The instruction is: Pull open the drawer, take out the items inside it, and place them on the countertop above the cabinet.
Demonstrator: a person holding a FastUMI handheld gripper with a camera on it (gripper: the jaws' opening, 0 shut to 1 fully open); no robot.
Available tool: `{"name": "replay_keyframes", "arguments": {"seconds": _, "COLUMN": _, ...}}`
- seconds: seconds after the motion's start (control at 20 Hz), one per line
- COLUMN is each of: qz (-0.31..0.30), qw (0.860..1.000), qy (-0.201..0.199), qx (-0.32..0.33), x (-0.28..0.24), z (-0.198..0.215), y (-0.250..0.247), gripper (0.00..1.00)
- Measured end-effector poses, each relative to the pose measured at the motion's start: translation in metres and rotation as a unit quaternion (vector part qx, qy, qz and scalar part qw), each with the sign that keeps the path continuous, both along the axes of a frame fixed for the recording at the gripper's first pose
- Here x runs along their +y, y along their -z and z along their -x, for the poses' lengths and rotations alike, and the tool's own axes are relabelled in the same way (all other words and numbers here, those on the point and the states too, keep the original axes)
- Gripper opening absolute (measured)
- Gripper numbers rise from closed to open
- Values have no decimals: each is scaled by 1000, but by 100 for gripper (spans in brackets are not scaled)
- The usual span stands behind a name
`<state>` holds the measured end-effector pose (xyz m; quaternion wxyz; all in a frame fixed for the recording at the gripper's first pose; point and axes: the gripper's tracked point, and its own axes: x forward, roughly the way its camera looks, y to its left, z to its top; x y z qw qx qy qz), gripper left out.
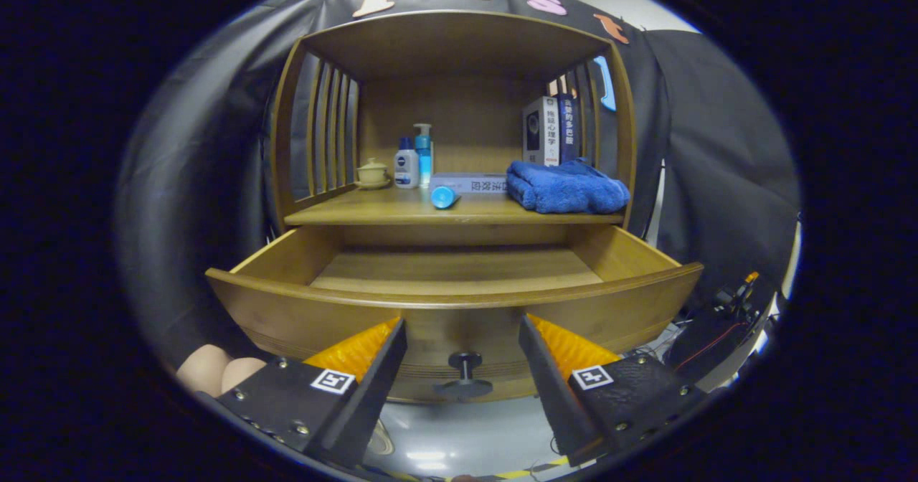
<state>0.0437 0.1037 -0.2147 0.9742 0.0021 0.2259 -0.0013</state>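
1. The gripper (462,342) has its fingers spread wide, holding nothing; the drawer's knob (465,374) sits between them, touched by neither.
2. The drawer (459,303) is pulled open, and the part of its floor that shows is bare wood; its front wall hides the nearest strip, so I cannot tell what lies there.
3. On the countertop (401,213) above lie a tube (445,196) near the front edge, a flat box (470,183) behind it, and a folded towel (566,188) at the right.
4. Two bottles (414,159) and a small lidded cup (372,173) stand at the back left; books (551,130) stand upright behind the towel.
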Motion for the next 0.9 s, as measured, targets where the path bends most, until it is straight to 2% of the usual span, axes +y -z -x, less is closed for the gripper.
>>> {"name": "replay_keyframes", "arguments": {"seconds": 0.7, "qz": 6, "qw": 1000, "qy": -11, "qx": -12, "x": 0, "z": -12, "y": -5, "gripper": 94}}
{"name": "replay_keyframes", "arguments": {"seconds": 0.9, "qz": 26, "qw": 999, "qy": -17, "qx": -14, "x": -3, "z": -20, "y": -7, "gripper": 94}}
